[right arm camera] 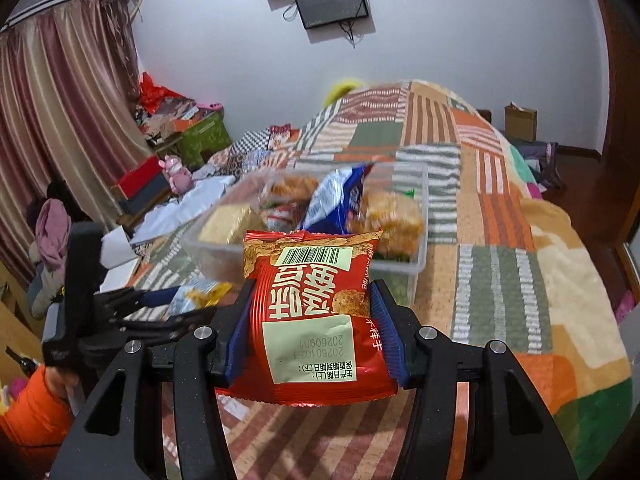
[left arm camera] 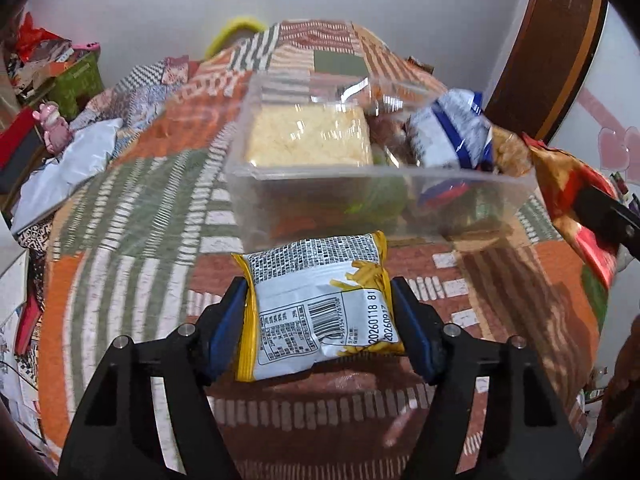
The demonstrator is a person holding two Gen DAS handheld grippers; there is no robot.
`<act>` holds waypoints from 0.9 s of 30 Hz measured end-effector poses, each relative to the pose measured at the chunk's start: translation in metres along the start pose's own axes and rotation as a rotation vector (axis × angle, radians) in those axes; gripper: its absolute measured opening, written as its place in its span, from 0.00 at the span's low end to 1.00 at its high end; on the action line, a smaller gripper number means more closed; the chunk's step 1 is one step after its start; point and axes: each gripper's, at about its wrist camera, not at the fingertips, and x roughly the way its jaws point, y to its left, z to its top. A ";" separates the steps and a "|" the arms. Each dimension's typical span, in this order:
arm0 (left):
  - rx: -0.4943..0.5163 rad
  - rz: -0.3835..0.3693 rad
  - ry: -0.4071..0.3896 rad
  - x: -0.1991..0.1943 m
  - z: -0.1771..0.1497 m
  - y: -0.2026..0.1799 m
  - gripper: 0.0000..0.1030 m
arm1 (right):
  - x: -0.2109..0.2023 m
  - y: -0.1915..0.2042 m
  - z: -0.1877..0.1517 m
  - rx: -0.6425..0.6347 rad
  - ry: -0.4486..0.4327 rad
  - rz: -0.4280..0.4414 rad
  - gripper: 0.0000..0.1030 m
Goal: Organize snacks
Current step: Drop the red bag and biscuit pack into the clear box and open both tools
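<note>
Here, left claw (left arm camera: 320,312) clamping yellow-white packet (left arm camera: 320,304), right claw (right arm camera: 312,316) clamping red packet (right arm camera: 314,316), television (right arm camera: 330,0) only in right view.

Glossy foil packets (left arm camera: 320,304), clear plastic tub (left arm camera: 376,184), woven bedspread (left arm camera: 132,216).

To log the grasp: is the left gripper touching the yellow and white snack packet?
Touching. The left wrist view shows the left gripper with both blue pads pressed against the sides of the yellow and white snack packet.
</note>
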 end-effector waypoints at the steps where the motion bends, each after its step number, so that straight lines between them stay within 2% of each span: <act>1: -0.003 -0.001 -0.014 -0.006 0.003 0.002 0.68 | -0.001 0.000 0.003 -0.001 -0.009 -0.003 0.50; 8: -0.007 -0.003 -0.114 -0.038 0.028 0.006 0.68 | 0.000 0.007 0.024 -0.023 -0.060 -0.021 0.50; 14: -0.003 -0.005 -0.173 -0.044 0.061 0.006 0.68 | 0.012 0.013 0.044 -0.042 -0.084 -0.033 0.50; 17: 0.005 0.001 -0.190 -0.036 0.076 0.006 0.68 | 0.025 0.017 0.054 -0.049 -0.082 -0.038 0.50; 27: 0.021 0.017 -0.154 0.016 0.116 0.010 0.68 | 0.075 0.021 0.074 -0.072 -0.025 -0.043 0.50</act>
